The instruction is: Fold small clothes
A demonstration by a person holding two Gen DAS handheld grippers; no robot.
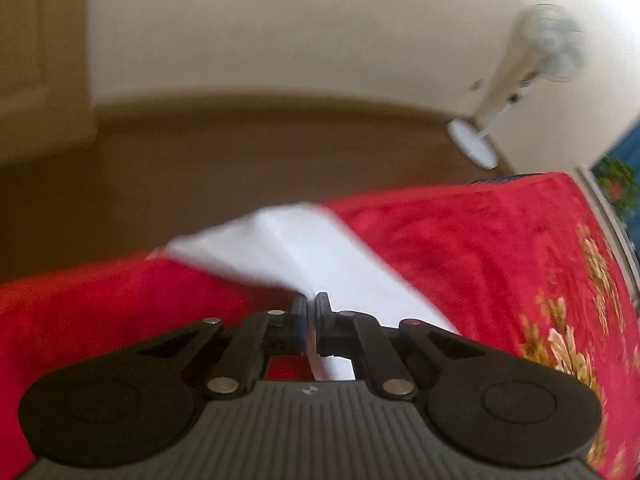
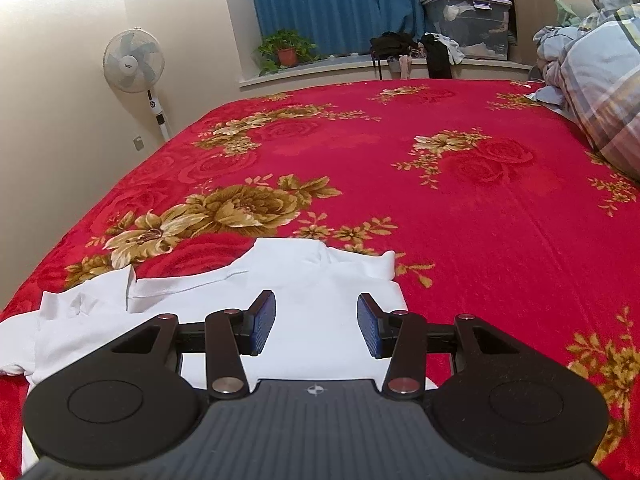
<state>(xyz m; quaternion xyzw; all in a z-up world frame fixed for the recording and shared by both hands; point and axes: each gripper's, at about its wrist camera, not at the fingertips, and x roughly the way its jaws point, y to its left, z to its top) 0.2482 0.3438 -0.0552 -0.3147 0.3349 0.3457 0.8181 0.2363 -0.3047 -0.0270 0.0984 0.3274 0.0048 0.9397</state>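
White cloth fills the lower middle of both views: a small shirt [image 2: 320,312] lies spread on the red blanket [image 2: 460,184], near the bed's front edge. In the right wrist view the right gripper [image 2: 317,326] hovers over the shirt's body with its blue pads [image 2: 264,320] standing apart and nothing between them; the collar points up the frame and a sleeve trails to the lower left. Only the left wrist view shows a grip: the left gripper [image 1: 311,312] has its jaws pinched together on a fold of the shirt [image 1: 304,248], which rises from the fingertips as a blurred white band toward the centre of the frame, lifted off the blanket [image 1: 480,248]. Beyond it that view gives brown floor [image 1: 240,152] and a fan [image 1: 520,80] at upper right. The right view alone shows the far side: the same fan [image 2: 134,62] at upper left, a potted plant [image 2: 286,50] on the sill before a blue curtain [image 2: 328,4], a storage bin [image 2: 468,24], and plaid bedding [image 2: 600,80] at the right edge.
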